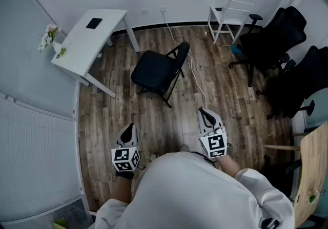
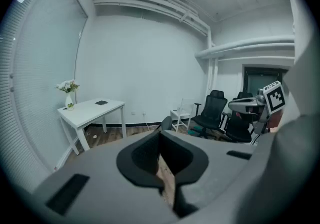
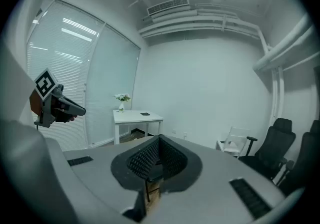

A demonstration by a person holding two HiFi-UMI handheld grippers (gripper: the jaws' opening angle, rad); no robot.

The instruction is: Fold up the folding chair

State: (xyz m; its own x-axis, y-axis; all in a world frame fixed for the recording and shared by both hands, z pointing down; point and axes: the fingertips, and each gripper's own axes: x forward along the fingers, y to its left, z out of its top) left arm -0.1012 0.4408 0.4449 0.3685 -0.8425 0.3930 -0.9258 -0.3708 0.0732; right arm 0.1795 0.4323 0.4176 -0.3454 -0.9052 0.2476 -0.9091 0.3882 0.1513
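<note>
A black folding chair (image 1: 159,70) stands unfolded on the wood floor in the middle of the room, its backrest toward the far wall. Both grippers are held low in front of the person, well short of the chair and apart from it. My left gripper (image 1: 129,129) is shut with nothing between its jaws; in its own view only the top of the chair's backrest (image 2: 166,123) shows over them. My right gripper (image 1: 205,115) is also shut and empty; part of the chair's seat and leg (image 3: 152,177) shows through the notch under its jaws.
A white desk (image 1: 92,38) with a vase of flowers (image 1: 48,36) stands at the far left. A small white chair (image 1: 230,18) and two black office chairs (image 1: 271,38) (image 1: 302,79) fill the right side. A white cable (image 1: 195,79) runs across the floor past the folding chair.
</note>
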